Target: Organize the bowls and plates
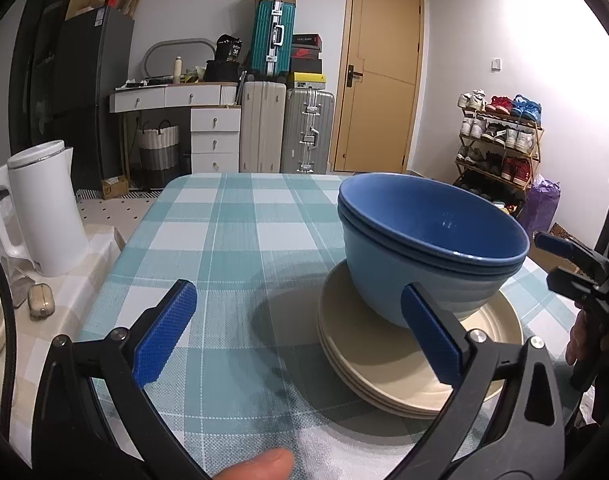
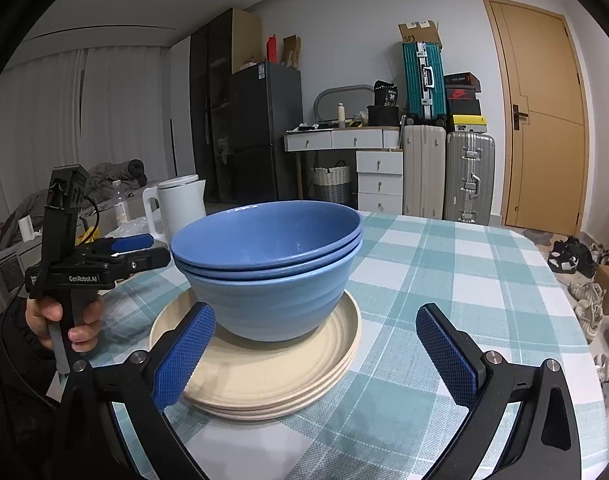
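Left tool (image 1: 300, 332), jaws spread wide and holding nothing, its two blue pads level with the worktop (image 1: 224, 240); right tool (image 2: 316, 356) likewise wide and empty, one pad just in front of the plates; each tool also appears in the other's view, at the frame edge, gripped from below by a hand (image 2: 64, 320) whose fingers wrap the handle; a fingertip intrudes at the bottom of the left wrist view. Between the tools: three blue bowls (image 2: 268, 264), nested, counted by their rims, standing on a stack of cream plates (image 2: 272, 372), about three, the lowest edges hard to separate; the stack rests on the checked cloth. One white kettle (image 1: 44, 212) stands apart on a side surface; the tool bodies are cut off by the frame.
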A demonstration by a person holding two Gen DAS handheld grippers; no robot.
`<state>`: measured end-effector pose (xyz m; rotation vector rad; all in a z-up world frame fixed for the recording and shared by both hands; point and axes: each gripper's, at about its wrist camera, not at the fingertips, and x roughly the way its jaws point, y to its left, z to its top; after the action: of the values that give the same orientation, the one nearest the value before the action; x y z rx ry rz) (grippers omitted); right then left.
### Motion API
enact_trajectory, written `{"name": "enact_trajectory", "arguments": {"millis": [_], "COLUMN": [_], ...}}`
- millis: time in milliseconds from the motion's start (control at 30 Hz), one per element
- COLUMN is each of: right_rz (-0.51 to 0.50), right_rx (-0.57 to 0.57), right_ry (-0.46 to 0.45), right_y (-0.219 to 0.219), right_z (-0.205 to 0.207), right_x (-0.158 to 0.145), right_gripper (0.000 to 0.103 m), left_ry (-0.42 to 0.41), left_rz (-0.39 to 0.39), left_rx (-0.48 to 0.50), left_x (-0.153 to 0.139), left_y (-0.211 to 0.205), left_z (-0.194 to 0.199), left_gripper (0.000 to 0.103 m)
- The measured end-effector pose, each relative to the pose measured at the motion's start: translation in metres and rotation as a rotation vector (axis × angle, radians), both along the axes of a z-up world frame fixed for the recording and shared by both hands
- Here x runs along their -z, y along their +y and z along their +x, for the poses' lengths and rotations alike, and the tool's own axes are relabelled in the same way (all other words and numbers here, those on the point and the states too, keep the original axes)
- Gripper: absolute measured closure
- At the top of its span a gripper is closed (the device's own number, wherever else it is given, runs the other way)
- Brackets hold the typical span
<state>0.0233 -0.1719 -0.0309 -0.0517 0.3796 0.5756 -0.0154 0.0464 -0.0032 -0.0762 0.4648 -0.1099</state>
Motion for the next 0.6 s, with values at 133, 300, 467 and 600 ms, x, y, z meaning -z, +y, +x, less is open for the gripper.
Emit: {"name": "enact_trajectory", "arguments": {"millis": [133,300,467,600], "right_rz": [0.003,-0.015,-0.01,0.0], "right_rx": [-0.006,-0.009,0.005,0.008], "right_ry": [-0.02,-0.031,-0.036,-0.04], "right_y": [-0.0003,0.0042,0.0025,-0.0002], "right_z": [-0.0034,-0.0056,-0.0065,-0.0072], "right_x": [-0.0005,-0.0012,-0.0015,-0.002], "right_gripper": [0.001,0.001,0.001,0.001], "left_ry": [-0.006,-0.007,-0.005,-0.001], "left_rz": [-0.002,-0.003,-0.009,-0.01], "left_rx": [0.004,-0.002,0.003,0.003], "left_x": [0.0016,0.0029,0.0023,0.0016], "left_y": [0.0002,0.0008,0.0009,0.0012], "left_z": [0.0016,0.0018,0.0015,0.0017], "left_gripper": [0.001,0.001,0.001,0.001]}}
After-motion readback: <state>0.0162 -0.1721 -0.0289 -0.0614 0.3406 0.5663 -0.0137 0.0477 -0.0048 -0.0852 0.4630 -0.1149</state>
